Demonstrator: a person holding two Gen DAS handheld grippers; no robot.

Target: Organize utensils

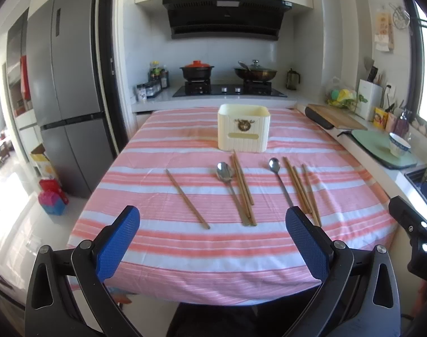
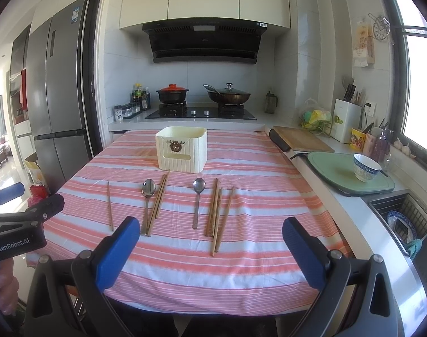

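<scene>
The cream holder's inside is hidden by its front wall.

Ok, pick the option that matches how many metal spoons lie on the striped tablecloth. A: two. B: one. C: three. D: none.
A: two spoons show on the cloth in front of the cream utensil holder, the left spoon beside a chopstick pair and the right spoon next to the other chopsticks.

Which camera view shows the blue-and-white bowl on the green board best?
The right wrist view shows it best: the blue-and-white bowl stands whole on the green board, with its rim, inside and pattern visible. In the left wrist view the bowl sits near the right edge, smaller and more distorted.
</scene>
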